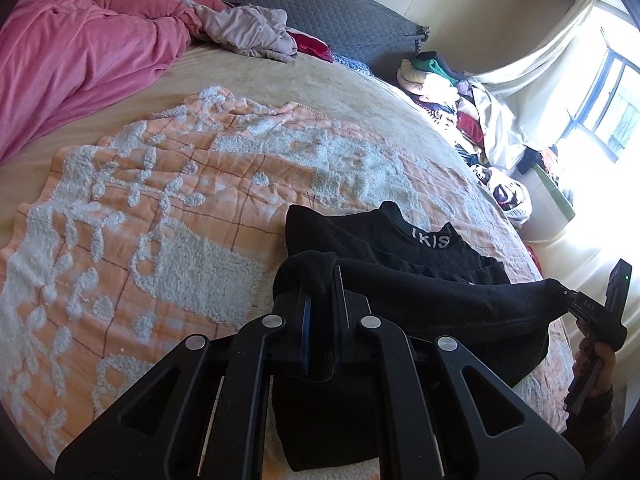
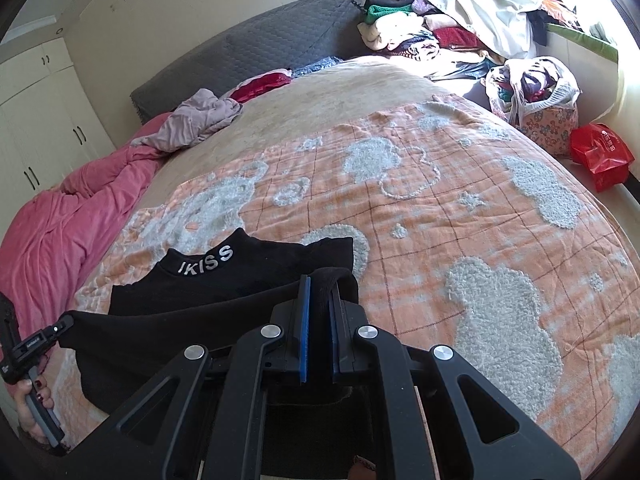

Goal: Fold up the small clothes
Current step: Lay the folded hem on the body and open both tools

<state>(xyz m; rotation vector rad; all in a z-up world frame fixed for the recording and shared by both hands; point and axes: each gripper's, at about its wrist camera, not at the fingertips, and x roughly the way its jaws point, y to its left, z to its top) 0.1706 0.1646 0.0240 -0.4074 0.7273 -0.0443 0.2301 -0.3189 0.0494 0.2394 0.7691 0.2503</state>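
I am gripping the black top (image 1: 420, 280) with both tongs. My left tongs (image 1: 320, 276) are clenched on one corner of its near edge, and my right tongs (image 2: 318, 292) are clenched on the other corner, so the cloth is stretching taut between them. The top is lying on the orange blanket (image 2: 440, 208) with fluffy white patches, its collar lettered "IKISS" pointing away from me. The blanket is covering the near part of the bed (image 2: 320, 108). Beyond the blanket, a pink duvet (image 1: 80, 48) is bunching beside a crumpled lilac garment (image 1: 248, 32), and a heap of clothes (image 2: 420, 32) is sitting past the bed's far corner.
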